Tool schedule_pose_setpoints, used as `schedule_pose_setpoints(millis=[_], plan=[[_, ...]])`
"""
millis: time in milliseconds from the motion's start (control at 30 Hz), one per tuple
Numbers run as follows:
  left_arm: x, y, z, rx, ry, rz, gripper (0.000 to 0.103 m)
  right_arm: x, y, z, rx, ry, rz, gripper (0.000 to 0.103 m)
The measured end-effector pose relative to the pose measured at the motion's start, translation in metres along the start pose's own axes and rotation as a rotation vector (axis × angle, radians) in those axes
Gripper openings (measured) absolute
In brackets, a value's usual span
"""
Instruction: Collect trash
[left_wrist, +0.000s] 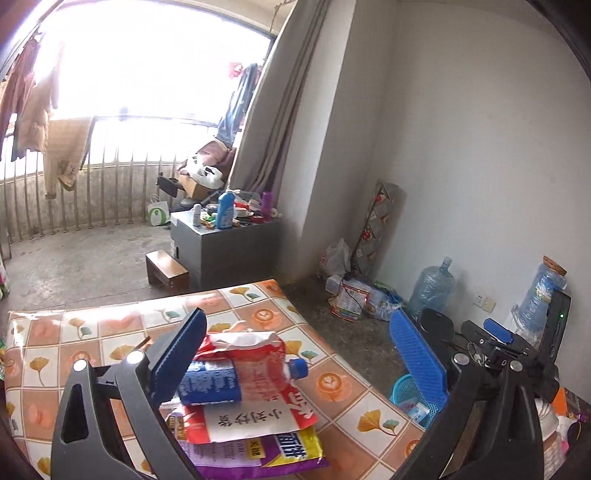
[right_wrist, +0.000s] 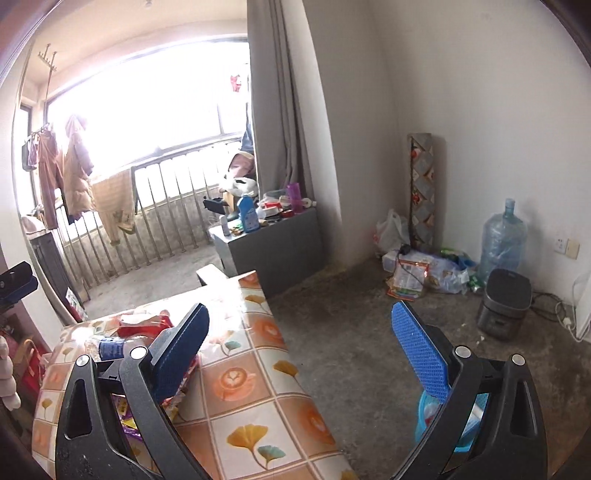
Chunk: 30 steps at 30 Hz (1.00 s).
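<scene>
Both hand-held grippers stand spread wide with nothing between their pads. Seen from its own camera, the left hand-held gripper (left_wrist: 299, 354) hangs above the desk (left_wrist: 258, 295), which wears a checked cloth printed with ginkgo leaves and coffee cups. Its left blue finger (left_wrist: 177, 358) sits over the near-left part of a heap of trash; its right one is out past the desk's right edge, over the floor.

That heap lies on the near part of the desk: a red and white snack bag (left_wrist: 258, 373) on top, a crushed plastic bottle with a blue label and blue cap (left_wrist: 218, 382) lying across it, and a purple and yellow wrapper (left_wrist: 258, 450) underneath. Just right of the desk, on the concrete floor, stands a blue mesh basket (left_wrist: 406, 393) with some scraps inside.

From the right camera, the right hand-held gripper (right_wrist: 301, 354) is released too, held over the desk's right edge. Its left finger partly hides the trash heap, and the blue basket (right_wrist: 428, 410) shows behind its right finger. Farther off, a large water jug (right_wrist: 502, 240) and a dark rice cooker (right_wrist: 504, 302) stand by the white wall, with loose bags and packets on the floor to their left.
</scene>
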<state>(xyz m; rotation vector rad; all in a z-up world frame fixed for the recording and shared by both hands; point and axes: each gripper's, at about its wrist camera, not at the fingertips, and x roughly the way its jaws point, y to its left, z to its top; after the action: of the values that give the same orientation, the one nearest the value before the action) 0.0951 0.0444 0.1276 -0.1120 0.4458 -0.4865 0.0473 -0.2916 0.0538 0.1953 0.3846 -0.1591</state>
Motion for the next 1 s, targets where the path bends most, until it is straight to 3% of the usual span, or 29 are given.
schedule_pose_setpoints(millis=[100, 233, 433, 500, 633, 767, 833, 900, 1000], plan=[[-0.02, 0.034, -0.005, -0.033, -0.003, 0.071, 0.097, 0.005, 0.009, 0.003, 0.03, 0.01, 0.057, 0.095], [-0.03, 0.082, -0.013, -0.089, 0.016, 0.146, 0.097, 0.026, 0.024, 0.003, 0.115, 0.101, 0.175, 0.095], [-0.01, 0.154, -0.02, -0.224, 0.104, 0.119, 0.097, 0.082, 0.064, -0.006, 0.254, 0.306, 0.373, 0.086], [0.005, 0.176, -0.018, -0.265, 0.134, 0.104, 0.087, 0.101, 0.077, -0.01, 0.307, 0.375, 0.399, 0.08], [0.046, 0.214, -0.008, -0.294, 0.191, 0.086, 0.076, 0.137, 0.098, -0.011, 0.378, 0.472, 0.441, 0.078], [0.108, 0.254, -0.007, -0.316, 0.296, 0.057, 0.064, 0.165, 0.109, -0.007, 0.403, 0.54, 0.467, 0.077], [0.141, 0.269, -0.013, -0.333, 0.351, 0.054, 0.056, 0.182, 0.11, -0.008, 0.43, 0.566, 0.455, 0.077], [0.173, 0.281, -0.025, -0.366, 0.422, 0.014, 0.046, 0.199, 0.11, -0.012, 0.451, 0.607, 0.472, 0.077], [0.208, 0.285, -0.044, -0.395, 0.495, -0.054, 0.039, 0.224, 0.113, -0.021, 0.457, 0.691, 0.495, 0.077]])
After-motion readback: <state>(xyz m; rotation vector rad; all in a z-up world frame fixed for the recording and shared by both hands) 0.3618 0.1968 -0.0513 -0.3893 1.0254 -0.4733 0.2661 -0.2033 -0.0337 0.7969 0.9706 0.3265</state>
